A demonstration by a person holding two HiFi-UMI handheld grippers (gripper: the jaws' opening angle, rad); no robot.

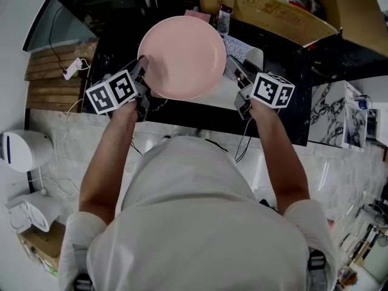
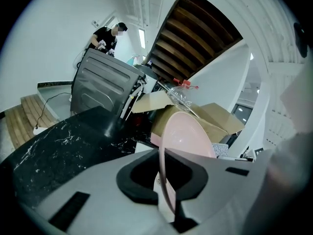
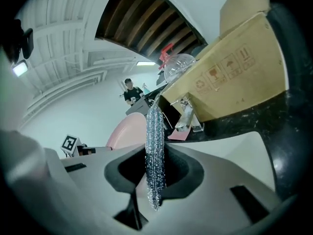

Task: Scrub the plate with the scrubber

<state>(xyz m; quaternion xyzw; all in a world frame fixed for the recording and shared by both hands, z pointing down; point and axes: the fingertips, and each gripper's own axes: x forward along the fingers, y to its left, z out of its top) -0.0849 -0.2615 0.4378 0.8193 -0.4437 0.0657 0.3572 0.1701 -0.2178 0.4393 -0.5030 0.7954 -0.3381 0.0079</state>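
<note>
A round pink plate (image 1: pixel 182 56) is held up over the black counter with its face turned toward me. My left gripper (image 1: pixel 142 65) is shut on its left rim. In the left gripper view the plate (image 2: pixel 188 136) stands edge-on, its rim pinched in my left gripper (image 2: pixel 164 180). My right gripper (image 1: pixel 235 68) is at the plate's right edge, shut on a silver mesh scrubber (image 1: pixel 233 50). In the right gripper view the scrubber (image 3: pixel 155 146) hangs flat in my right gripper (image 3: pixel 154 173), with the plate (image 3: pixel 126 131) just beyond on the left.
A black marble counter (image 1: pixel 115 47) lies under both grippers, with a white surface (image 1: pixel 224 99) at its near edge. An open cardboard box (image 1: pixel 273 11) stands behind. A grey appliance (image 2: pixel 102 89) sits at far left, and a person (image 2: pixel 107 35) stands far off.
</note>
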